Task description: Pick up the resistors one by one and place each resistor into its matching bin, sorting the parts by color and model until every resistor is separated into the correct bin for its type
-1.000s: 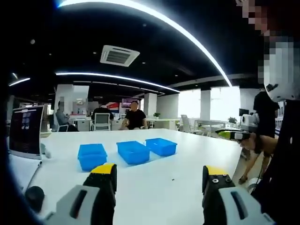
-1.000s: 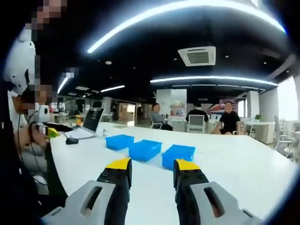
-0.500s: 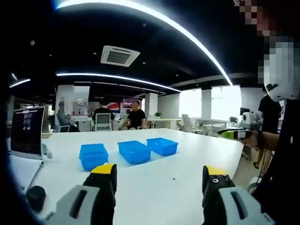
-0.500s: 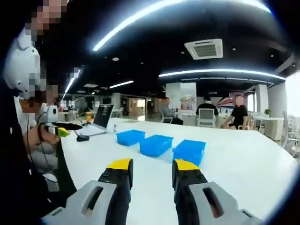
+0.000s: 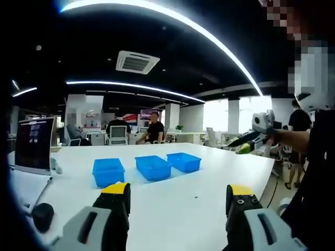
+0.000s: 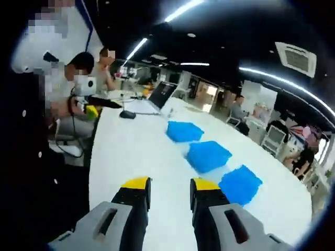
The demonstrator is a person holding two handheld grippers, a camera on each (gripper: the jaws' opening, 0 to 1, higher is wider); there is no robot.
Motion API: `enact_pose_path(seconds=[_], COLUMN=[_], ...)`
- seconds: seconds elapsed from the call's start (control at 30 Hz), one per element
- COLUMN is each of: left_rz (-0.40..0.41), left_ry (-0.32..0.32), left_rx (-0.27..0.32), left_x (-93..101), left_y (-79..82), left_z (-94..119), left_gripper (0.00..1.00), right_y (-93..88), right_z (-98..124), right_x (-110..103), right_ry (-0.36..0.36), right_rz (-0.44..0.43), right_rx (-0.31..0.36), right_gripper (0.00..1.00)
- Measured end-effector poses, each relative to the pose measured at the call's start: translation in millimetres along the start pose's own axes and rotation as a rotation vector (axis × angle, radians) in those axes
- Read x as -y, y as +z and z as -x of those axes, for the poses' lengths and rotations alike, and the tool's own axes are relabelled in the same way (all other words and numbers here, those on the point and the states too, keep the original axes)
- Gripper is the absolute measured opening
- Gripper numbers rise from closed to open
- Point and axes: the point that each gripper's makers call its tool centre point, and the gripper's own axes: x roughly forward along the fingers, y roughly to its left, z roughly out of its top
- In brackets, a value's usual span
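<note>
Left gripper view: left gripper [image 5: 177, 196] fingers wide apart, empty, above the white counter [image 5: 172, 201]; three blue bins [image 5: 152, 167] sit in a row ahead, lots of bare counter around them, laptop [image 5: 34, 145] at the left edge. Right gripper view: right gripper [image 6: 170, 187] fingers slightly apart, empty, view rolled, bins [image 6: 208, 156] ahead-right, counter edge close on the left. Can't make out any resistors, maybe one tiny speck, so the risk is a blind grab, or parts flicked off that edge.

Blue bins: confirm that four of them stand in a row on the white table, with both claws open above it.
Not four. The left gripper view shows three blue bins in a row on the white table. The left claw and right claw are indeed open.
</note>
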Motion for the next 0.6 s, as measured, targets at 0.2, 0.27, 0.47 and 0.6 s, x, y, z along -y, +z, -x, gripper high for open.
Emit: enact_pose_path(seconds=[0.2,0.27,0.47,0.6], left_rz=[0.002,0.003,0.006,0.009], left_ry=[0.007,0.009,0.013,0.016], left_rx=[-0.001,-0.001,-0.006,-0.008], left_x=[-0.8,-0.7,0.6,2.6], left_y=[0.0,0.1,-2.0,-2.9], left_z=[2.7,3.3,5.8,7.7], left_gripper=[0.75,0.75,0.75,0.75], right_y=[3.2,5.2,3.9,2.0], right_z=[-28.2,-37.3,-66.0,-82.0], right_x=[-1.6,-4.7,-12.5,-20.0], right_ry=[0.141,0.195,0.347,0.428], right_rz=[0.170,0.226,0.400,0.478], right_rx=[-0.088,-0.109,-0.181,-0.212], right_gripper=[0.32,0.32,0.34,0.34])
